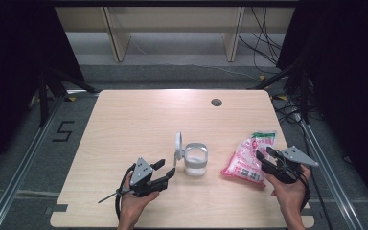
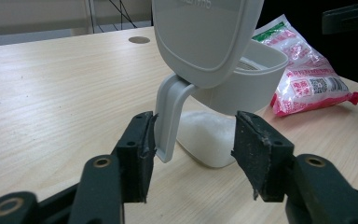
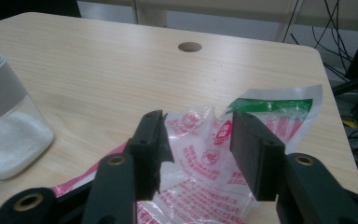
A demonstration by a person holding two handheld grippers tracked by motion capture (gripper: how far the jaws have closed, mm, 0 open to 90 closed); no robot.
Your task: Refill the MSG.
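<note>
Standing spread, the left gripper brackets the jar's lid hinge; right gripper, spread, straddles the bag, whose print reads clearest there.

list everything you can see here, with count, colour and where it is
container: 1, clear with a grey collar, white grains inside, middle of the table
lid: 1, grey-white, flipped up on the container's left side
bag: 1, clear plastic with pink-red print and a green band, right of the container
table: 1, light wood, with a round hole near the far edge
shelf frame: 1, pale wood, beyond the table
cables: several, black, on the floor at far right
left hand-held gripper: 1, black, open, jaws either side of the lid's hinge arm
right hand-held gripper: 1, black, open over the bag
hands: 2, at the near edge
</note>
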